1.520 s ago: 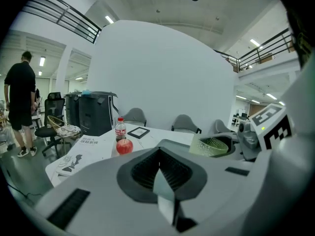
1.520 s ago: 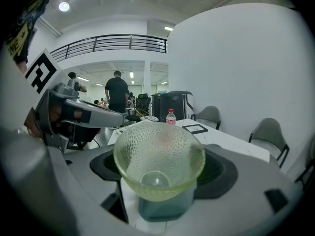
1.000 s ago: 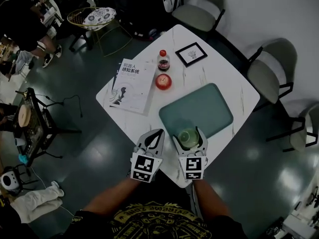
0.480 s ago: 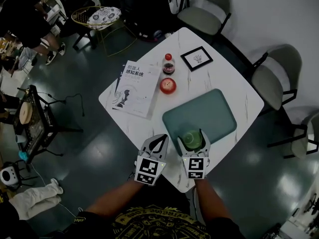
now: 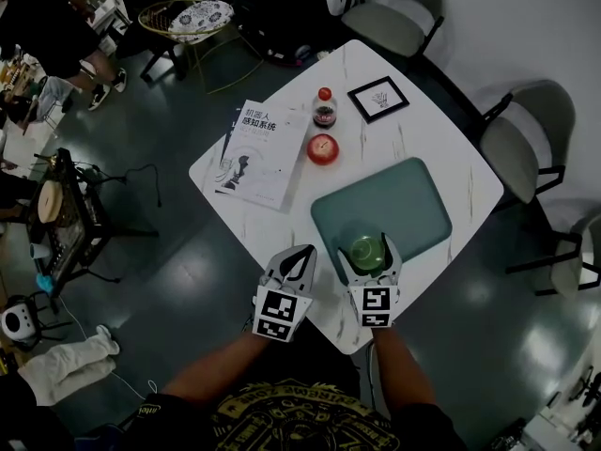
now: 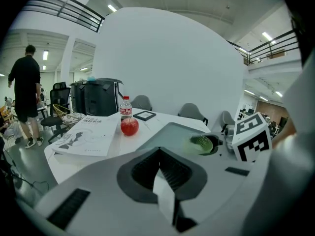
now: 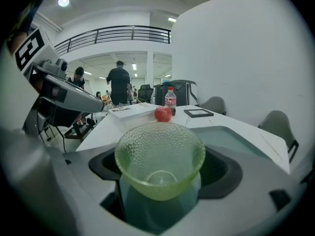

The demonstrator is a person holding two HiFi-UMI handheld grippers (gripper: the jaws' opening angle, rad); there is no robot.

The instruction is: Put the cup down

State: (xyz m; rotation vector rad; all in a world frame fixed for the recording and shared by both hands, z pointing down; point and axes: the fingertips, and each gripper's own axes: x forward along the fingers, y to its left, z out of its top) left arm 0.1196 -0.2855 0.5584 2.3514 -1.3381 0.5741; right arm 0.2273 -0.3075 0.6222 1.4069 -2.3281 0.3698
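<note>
White marbled counter (image 5: 427,139) on dark glossy floor (image 5: 188,271), white wall (image 5: 526,17) far right. Grey chairs (image 5: 515,144) along far and right sides. Ceiling lights (image 7: 63,1) on.

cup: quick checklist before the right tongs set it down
1. Grip: right tongs closed on the lower body of the cup: ok.
2. Cup opening faces up and it looks empty: ok.
3. Landing spot: the teal tray is bare under and around the cup: ok.
4. Cup base touching the tray: cannot tell.
5. Left tongs shut, empty and beside the tray, out of the way: ok.
6. Apple and bottle stand off the tray, far from the drop: ok.
</note>
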